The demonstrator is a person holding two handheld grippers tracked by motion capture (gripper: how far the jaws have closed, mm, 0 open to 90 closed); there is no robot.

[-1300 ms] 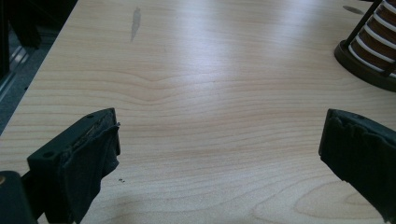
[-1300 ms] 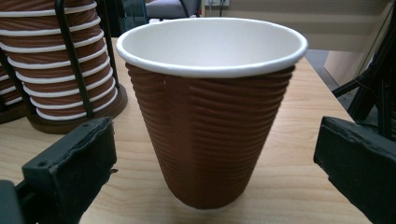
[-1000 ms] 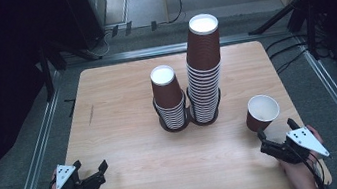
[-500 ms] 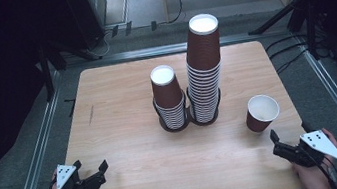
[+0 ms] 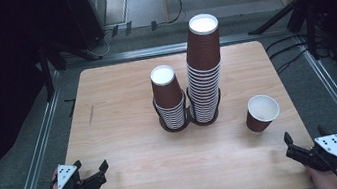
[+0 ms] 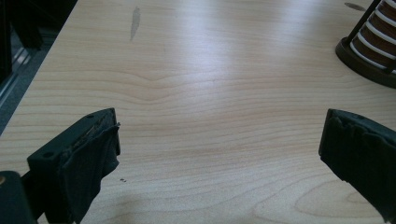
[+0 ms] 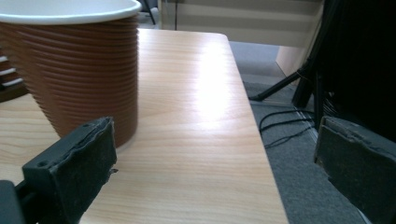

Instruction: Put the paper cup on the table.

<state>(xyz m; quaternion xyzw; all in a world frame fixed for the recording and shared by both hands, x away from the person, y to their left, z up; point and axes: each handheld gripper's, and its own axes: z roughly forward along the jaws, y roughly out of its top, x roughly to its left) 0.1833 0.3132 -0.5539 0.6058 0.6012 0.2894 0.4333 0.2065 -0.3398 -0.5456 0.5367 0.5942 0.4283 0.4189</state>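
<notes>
left gripper [image 5: 96,169]: jaws wide apart, held low | right gripper [image 5: 299,141]: jaws wide apart, held low

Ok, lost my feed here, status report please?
Left tool open, empty. Right tool open, empty, near the single paper cup. Two cup stacks mid-table. Nothing in the way.

Text: none can be read in any view.
Cups [image 5: 203,76]: plain brown walls with white rims, no print or brand.
Table [image 5: 121,96]: bare wood grain, one dark streak left of the cups, no label.
Gripper plates [image 5: 66,171]: small dark dots, no letters or numbers.
</notes>
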